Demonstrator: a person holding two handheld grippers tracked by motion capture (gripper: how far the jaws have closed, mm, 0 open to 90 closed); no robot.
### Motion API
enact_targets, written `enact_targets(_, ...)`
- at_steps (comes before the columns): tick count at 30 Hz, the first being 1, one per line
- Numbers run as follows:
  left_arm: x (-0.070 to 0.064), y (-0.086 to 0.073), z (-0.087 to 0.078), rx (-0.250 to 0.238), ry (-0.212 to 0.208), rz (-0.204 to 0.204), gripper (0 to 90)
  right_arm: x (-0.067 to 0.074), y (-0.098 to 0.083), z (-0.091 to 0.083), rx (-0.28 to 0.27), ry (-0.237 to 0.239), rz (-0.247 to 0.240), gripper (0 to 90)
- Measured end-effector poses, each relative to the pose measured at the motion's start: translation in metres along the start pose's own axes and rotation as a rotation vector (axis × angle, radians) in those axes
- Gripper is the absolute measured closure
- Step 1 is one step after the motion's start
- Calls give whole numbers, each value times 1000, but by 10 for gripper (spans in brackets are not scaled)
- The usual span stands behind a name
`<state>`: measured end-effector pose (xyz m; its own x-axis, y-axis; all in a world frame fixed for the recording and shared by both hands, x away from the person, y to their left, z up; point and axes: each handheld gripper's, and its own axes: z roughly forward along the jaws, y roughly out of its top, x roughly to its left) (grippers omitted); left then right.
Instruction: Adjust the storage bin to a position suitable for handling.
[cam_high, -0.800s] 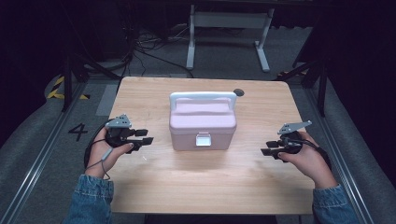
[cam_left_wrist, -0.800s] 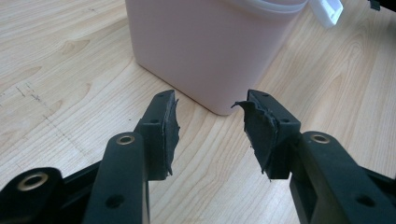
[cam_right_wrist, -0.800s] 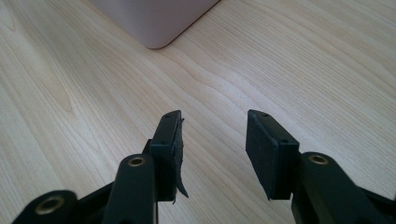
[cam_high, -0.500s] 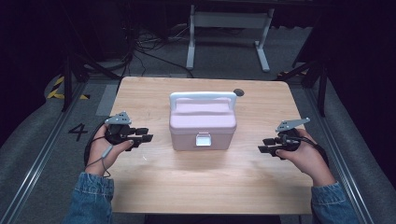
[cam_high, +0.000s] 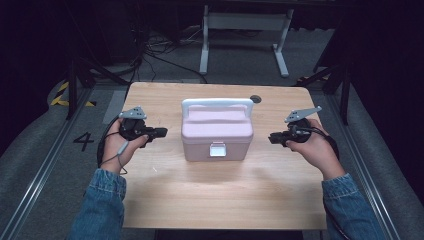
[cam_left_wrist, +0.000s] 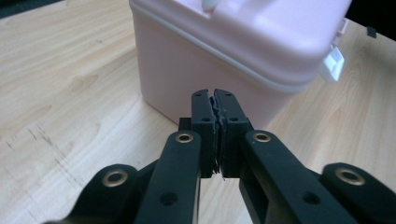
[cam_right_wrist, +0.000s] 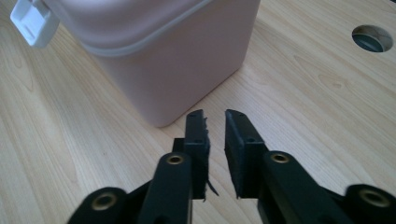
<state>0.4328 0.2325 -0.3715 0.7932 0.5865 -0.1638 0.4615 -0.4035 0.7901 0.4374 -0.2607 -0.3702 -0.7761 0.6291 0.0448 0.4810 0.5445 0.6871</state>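
A pink lidded box (cam_high: 217, 131) with a white carry handle (cam_high: 217, 103) and a white front latch (cam_high: 217, 150) stands in the middle of the wooden table (cam_high: 210, 200), lid down. My left gripper (cam_high: 161, 132) hovers just left of the box, pointing at its side wall (cam_left_wrist: 187, 60). Its jaws (cam_left_wrist: 215, 100) are pressed together with nothing between them. My right gripper (cam_high: 272, 137) hovers just right of the box, aimed at its lower corner (cam_right_wrist: 163, 70). Its jaws (cam_right_wrist: 215, 122) stand a narrow gap apart and hold nothing. Neither gripper touches the box.
A round cable hole (cam_high: 256, 99) lies in the table behind the box, also seen at the right gripper view's top right as the hole (cam_right_wrist: 371, 37). A white desk frame (cam_high: 245, 30) and cables are on the floor beyond the table. Bare wood lies in front of the box.
Both hands have brought their grippers inward toward the box's sides and a little farther up the table. The box has not moved.
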Motion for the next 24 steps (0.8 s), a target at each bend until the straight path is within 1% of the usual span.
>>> enact_targets(2, 2, 6, 6, 8, 5, 25, 899, -1, 5, 4, 4, -4, -8, 871)
enact_targets(4, 6, 9, 12, 5, -2, 29, 900, -2, 9, 9, -1, 1, -7, 896)
enact_targets(5, 9, 10, 17, 3, 3, 41, 900, -2, 10, 11, -3, 7, -6, 900)
enact_targets(6, 10, 11, 21, 3, 2, 40, 900, -2, 12, 13, -3, 11, -7, 900)
enact_targets(7, 13, 12, 24, 7, 0, 52, 900, -2, 14, 16, -2, 15, -13, 900)
enact_targets(9, 16, 14, 32, 11, -13, 62, 900, 0, 17, 20, -2, 23, -24, 900)
enact_targets(10, 16, 14, 32, 11, -13, 62, 900, 0, 17, 20, -2, 23, -24, 900)
enact_targets(11, 18, 15, 36, 17, -19, 72, 900, 0, 19, 22, -1, 27, -26, 900)
enact_targets(12, 20, 17, 42, 15, -35, 83, 900, 1, 22, 25, -2, 29, -34, 900)
enact_targets(13, 20, 17, 45, 17, -40, 88, 900, 2, 23, 26, -3, 32, -34, 900)
enact_targets(14, 20, 18, 48, 18, -43, 94, 900, 2, 24, 28, -4, 31, -34, 900)
enact_targets(15, 21, 19, 50, 27, -36, 100, 900, 2, 25, 29, -5, 30, -40, 900)
enact_targets(18, 25, 17, 58, 43, -28, 82, 898, 2, 29, 35, -6, 21, -45, 900)
enact_targets(20, 26, 16, 60, 37, -29, 69, 900, 3, 31, 39, -9, 22, -48, 900)
enact_targets(23, 26, 15, 61, 31, -34, 65, 900, 4, 33, 45, -17, 23, -49, 900)
enact_targets(24, 25, 16, 61, 35, -34, 69, 900, 5, 33, 47, -22, 35, -49, 900)
